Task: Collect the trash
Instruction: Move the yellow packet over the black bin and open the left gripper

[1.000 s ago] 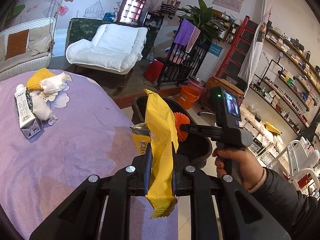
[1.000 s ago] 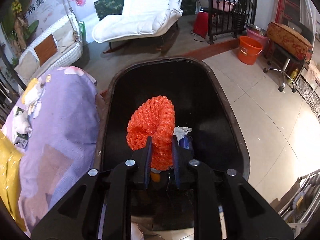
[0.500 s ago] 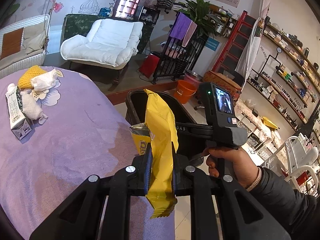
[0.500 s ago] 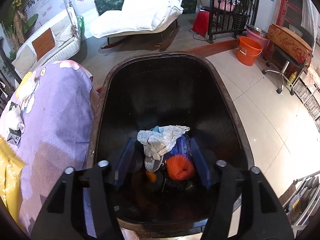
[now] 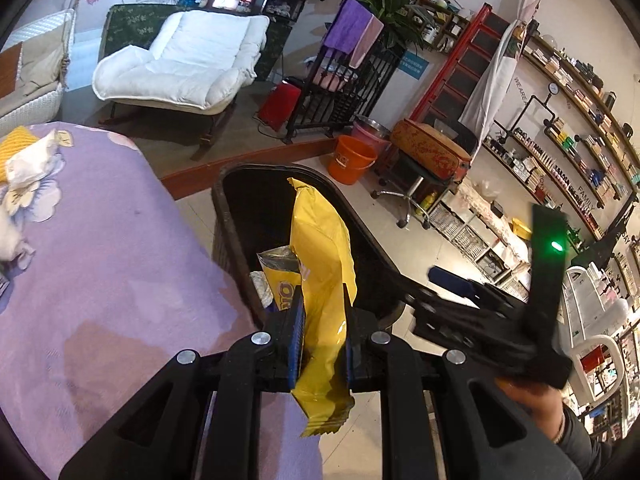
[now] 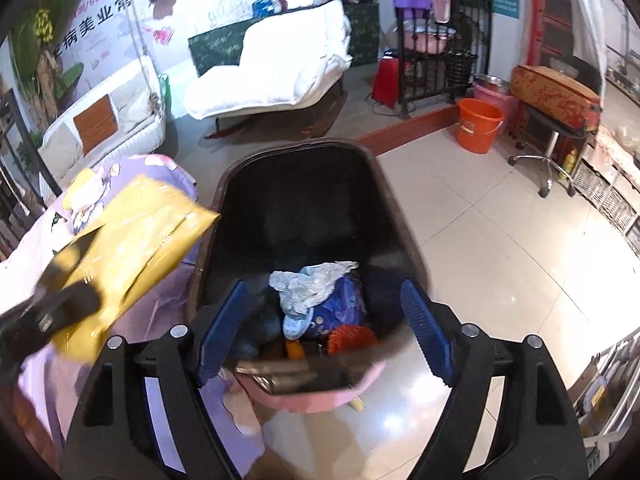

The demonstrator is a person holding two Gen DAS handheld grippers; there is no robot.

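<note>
Between the pads of the left gripper (image 5: 320,338) a yellow wrapper (image 5: 322,264) is pinched, its long axis running up and away from the fingers toward the black bin (image 5: 236,200). Roughly the middle of the bag is clamped; a crimped end hangs below the jaws and the longer part rises above them. From the left wrist view the upper part appears to lie over the bin's near rim, while the jaws themselves are seen at the edge of the purple tablecloth (image 5: 100,260). In the right wrist view the wrapper (image 6: 132,248) shows just left of the bin (image 6: 400,216), its tip close to the rim but seemingly not past it. The release is therefore judged to turn on a short carry to the right and forward, so that the whole bag clears the rim before the jaws part.

The right gripper (image 6: 326,330) is spread wide and holds nothing; it hangs over the bin's near end, with crumpled paper (image 6: 312,284), a blue packet and an orange net visible below it. The left gripper alone has a load, so it is the one the next move falls to.

The wrapper is thin, glossy and creased, with a silvery inner face showing at a torn flap and dark print near the clamp. It is likely light and floppy, and could drift or catch on the rim if dropped early. More trash, a white tissue (image 5: 28,160) among it, is seen on the far cloth.
</note>
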